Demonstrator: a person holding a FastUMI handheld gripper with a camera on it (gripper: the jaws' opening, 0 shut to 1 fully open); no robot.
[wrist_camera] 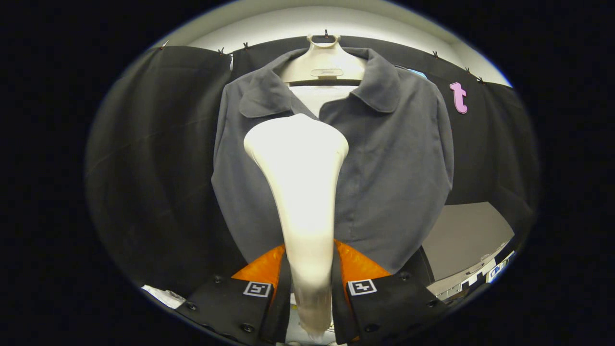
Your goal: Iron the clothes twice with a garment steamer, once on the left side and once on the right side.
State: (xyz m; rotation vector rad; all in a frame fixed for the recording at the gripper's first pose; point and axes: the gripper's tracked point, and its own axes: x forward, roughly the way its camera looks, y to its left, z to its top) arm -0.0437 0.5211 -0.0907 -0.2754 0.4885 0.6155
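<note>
A grey collared shirt (394,158) hangs on a cream hanger (323,65) against the black cloth wall, front facing me. My gripper (310,269) is shut on the handle of a white garment steamer (300,168). The steamer rises from between my fingers, and its wide head sits in front of the shirt's chest, a little left of the placket and just below the collar opening. I cannot tell whether the head touches the fabric. The steamer hides the shirt's middle strip.
Black cloth (153,158) hangs behind and to both sides of the shirt. A grey panel (463,235) shows low on the right beyond the shirt's hem, with some small items (480,274) under it. A white scrap (163,295) lies low on the left.
</note>
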